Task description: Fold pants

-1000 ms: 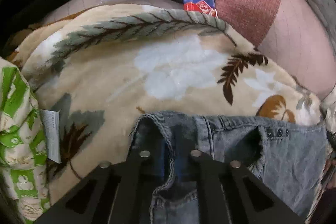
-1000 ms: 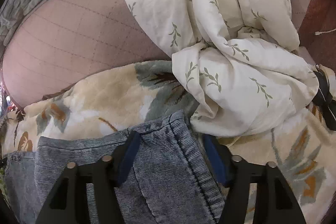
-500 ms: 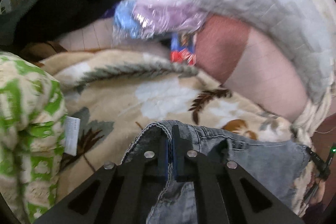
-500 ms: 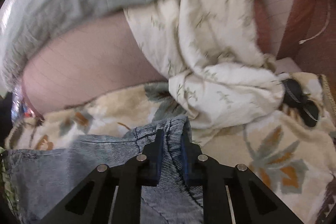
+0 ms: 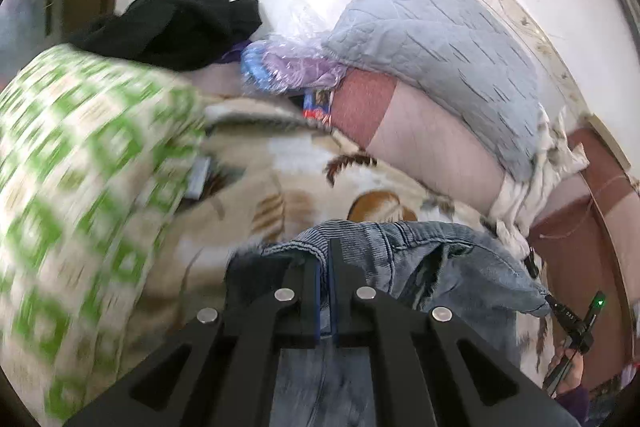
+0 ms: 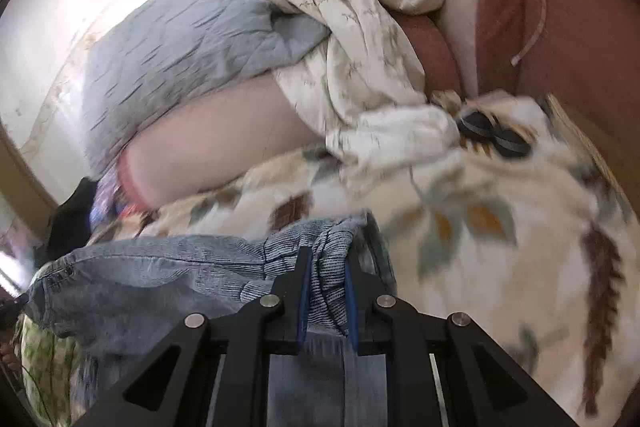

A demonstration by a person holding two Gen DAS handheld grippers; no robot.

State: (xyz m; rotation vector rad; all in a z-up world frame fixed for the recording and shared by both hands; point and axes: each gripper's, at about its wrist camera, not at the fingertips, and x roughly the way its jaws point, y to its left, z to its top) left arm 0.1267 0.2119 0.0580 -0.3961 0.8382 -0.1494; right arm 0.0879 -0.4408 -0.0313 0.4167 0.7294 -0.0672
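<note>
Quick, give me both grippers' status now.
Left gripper: shut on the jeans.
Right gripper: shut on the jeans.

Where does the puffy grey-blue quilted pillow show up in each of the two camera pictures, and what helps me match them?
Left wrist view: the grey-blue quilted pillow sits upper right, against the white wall, above the pink mattress.
Right wrist view: the same pillow lies upper left, beside the crumpled cream leaf-print sheet.
Shared landmark: the blue denim pants, low in both pictures, pinched at the waistband by each gripper.
</note>
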